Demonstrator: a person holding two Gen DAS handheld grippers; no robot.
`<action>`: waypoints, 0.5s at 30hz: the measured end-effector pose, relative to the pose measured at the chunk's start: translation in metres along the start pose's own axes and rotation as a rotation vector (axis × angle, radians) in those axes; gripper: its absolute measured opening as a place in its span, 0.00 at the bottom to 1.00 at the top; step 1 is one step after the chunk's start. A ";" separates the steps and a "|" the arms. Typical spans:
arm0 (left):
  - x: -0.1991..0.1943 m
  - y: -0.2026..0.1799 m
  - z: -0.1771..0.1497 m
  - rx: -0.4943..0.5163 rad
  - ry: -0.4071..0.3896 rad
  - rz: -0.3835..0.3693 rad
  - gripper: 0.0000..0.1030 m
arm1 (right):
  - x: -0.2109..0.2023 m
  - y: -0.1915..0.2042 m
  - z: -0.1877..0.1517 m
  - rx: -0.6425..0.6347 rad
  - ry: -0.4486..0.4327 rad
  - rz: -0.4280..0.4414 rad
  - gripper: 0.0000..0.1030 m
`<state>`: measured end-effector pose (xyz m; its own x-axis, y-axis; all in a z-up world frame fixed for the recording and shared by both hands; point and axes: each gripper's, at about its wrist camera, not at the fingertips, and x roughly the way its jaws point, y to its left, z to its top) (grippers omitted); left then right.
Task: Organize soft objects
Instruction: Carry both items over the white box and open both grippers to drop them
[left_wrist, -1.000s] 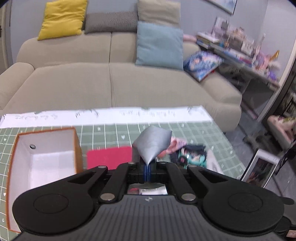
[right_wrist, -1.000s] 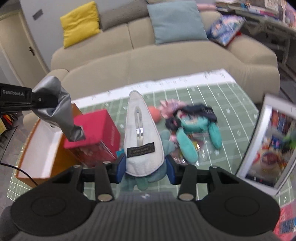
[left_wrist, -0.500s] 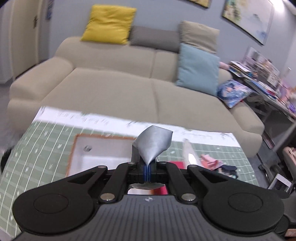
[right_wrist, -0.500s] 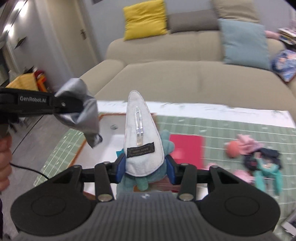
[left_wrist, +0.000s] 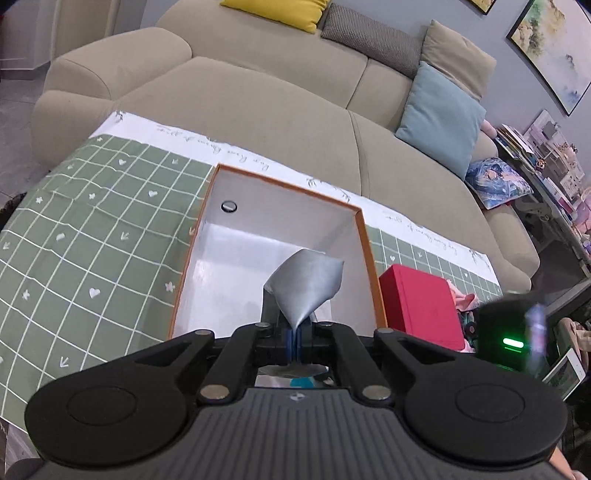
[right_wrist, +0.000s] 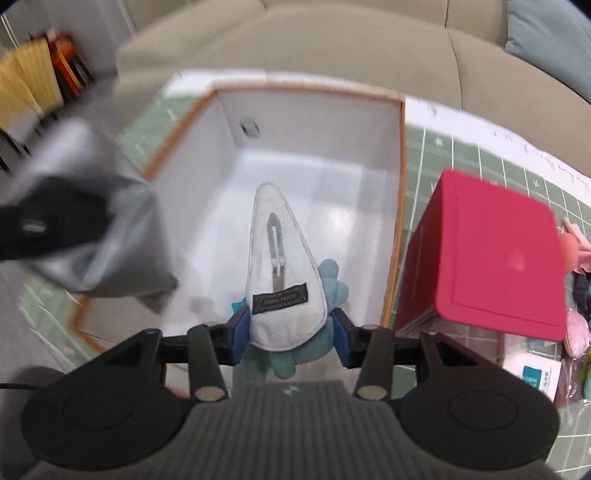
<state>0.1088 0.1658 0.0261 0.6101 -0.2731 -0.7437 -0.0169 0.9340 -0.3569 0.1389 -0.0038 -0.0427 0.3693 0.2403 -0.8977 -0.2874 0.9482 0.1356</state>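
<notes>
My left gripper (left_wrist: 295, 341) is shut on a corner of a shiny grey soft pouch (left_wrist: 306, 284), which hangs over the near part of an open orange-rimmed box (left_wrist: 364, 236) with a white inside. My right gripper (right_wrist: 290, 338) is shut on a white teardrop-shaped plush with a metal hair clip and a dark label (right_wrist: 282, 273); teal plush parts (right_wrist: 332, 284) stick out behind it. It hangs above the same box (right_wrist: 400, 177). The left gripper with the grey pouch (right_wrist: 110, 236) shows blurred at the left of the right wrist view.
A red box (right_wrist: 495, 254) stands right beside the orange box (left_wrist: 421, 302). Pink and dark soft toys (right_wrist: 576, 251) lie beyond it on the green checked tablecloth (left_wrist: 92, 236). A beige sofa (left_wrist: 258, 92) with cushions runs behind the table. A small round object (left_wrist: 229, 206) sits in the box.
Both grippers swung left from the pile of toys to above the open box, tilting further down. Each still holds the same item.
</notes>
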 end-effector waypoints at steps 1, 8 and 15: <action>0.000 0.001 -0.002 0.005 0.002 0.000 0.02 | 0.010 0.000 0.000 -0.004 0.028 -0.029 0.45; 0.003 -0.004 -0.008 0.062 0.011 0.000 0.03 | 0.033 0.014 0.006 -0.067 0.110 -0.134 0.46; 0.003 -0.007 -0.008 0.068 0.033 0.018 0.03 | 0.031 0.015 0.006 0.015 0.155 -0.120 0.56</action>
<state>0.1042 0.1560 0.0216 0.5842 -0.2622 -0.7681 0.0264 0.9520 -0.3050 0.1515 0.0189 -0.0659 0.2588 0.0913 -0.9616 -0.2356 0.9714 0.0289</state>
